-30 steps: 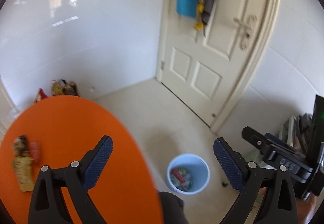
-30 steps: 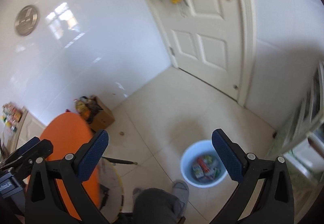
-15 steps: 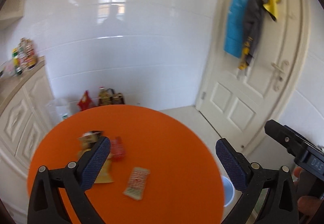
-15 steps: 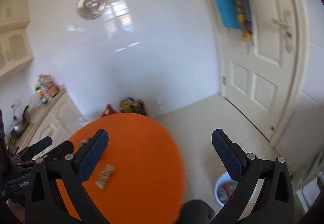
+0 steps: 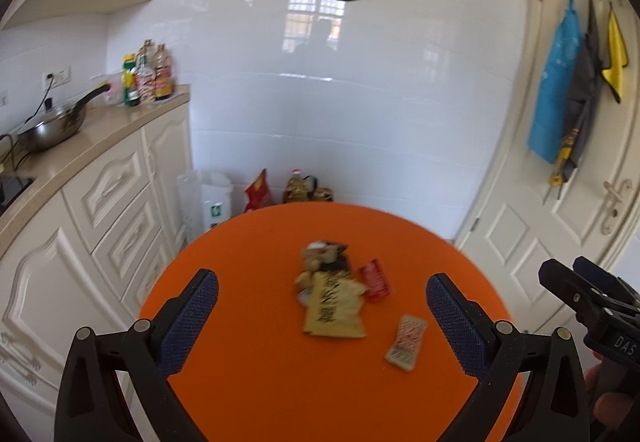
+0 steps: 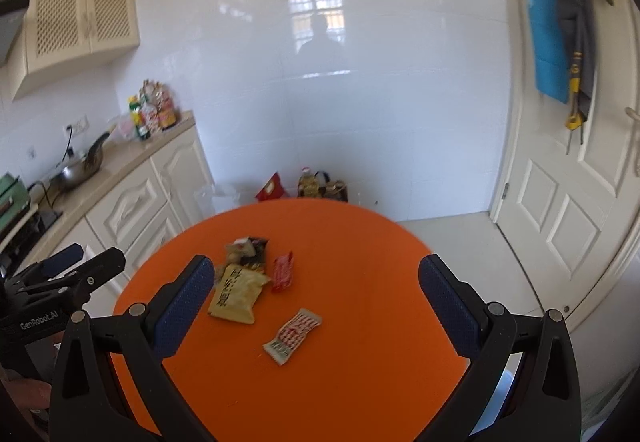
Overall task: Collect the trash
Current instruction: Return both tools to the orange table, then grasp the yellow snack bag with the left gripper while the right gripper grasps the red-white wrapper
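While both the left gripper and the right gripper hover spread and empty above the round orange table, the nearest red-and-white foil wrapper, then the crumpled yellow snack packet, red sachet and dark wrapper farther back, look light, limp and slippery, best pinched by a raised edge.

A wok sits on the counter.
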